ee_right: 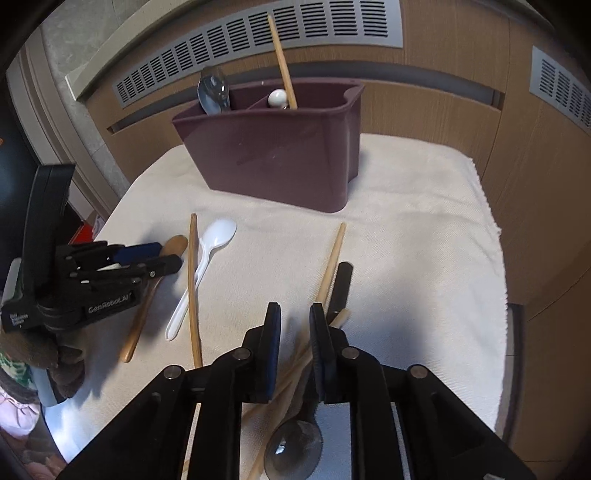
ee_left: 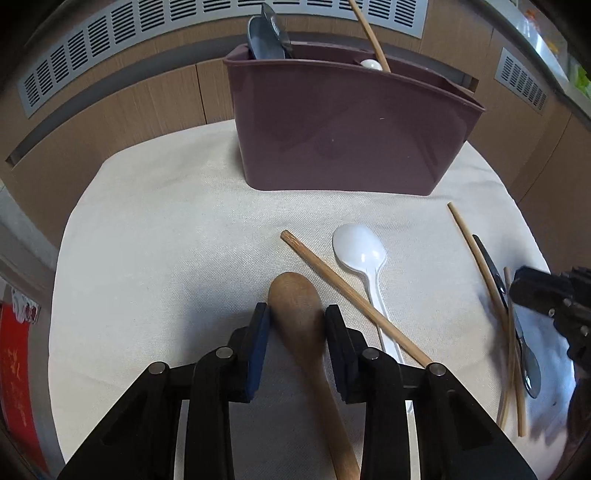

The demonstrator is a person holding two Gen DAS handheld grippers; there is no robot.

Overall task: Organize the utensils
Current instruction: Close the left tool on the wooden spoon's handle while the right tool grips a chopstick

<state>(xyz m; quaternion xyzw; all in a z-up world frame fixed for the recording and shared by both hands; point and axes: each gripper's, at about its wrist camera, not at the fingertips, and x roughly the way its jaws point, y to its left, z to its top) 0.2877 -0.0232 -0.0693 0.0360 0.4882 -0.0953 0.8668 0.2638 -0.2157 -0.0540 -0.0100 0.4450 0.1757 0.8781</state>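
Observation:
A maroon utensil caddy [ee_left: 343,133] stands at the back of the cloth; it also shows in the right wrist view [ee_right: 280,155]. It holds a dark spoon [ee_left: 266,37], a white spoon and a chopstick [ee_left: 369,33]. My left gripper [ee_left: 297,321] is open, its pads on either side of a wooden spoon's [ee_left: 299,310] bowl. Beside it lie a chopstick [ee_left: 351,295] and a white plastic spoon [ee_left: 364,254]. My right gripper [ee_right: 294,321] is open over a black spoon [ee_right: 295,446] and crossed chopsticks [ee_right: 330,266].
A cream cloth [ee_left: 166,229] covers the table. Wood panels with grey vent grilles [ee_right: 258,40] stand behind the caddy. The table's right edge [ee_right: 502,295] drops off. A red object [ee_left: 14,365] sits at the far left below the table.

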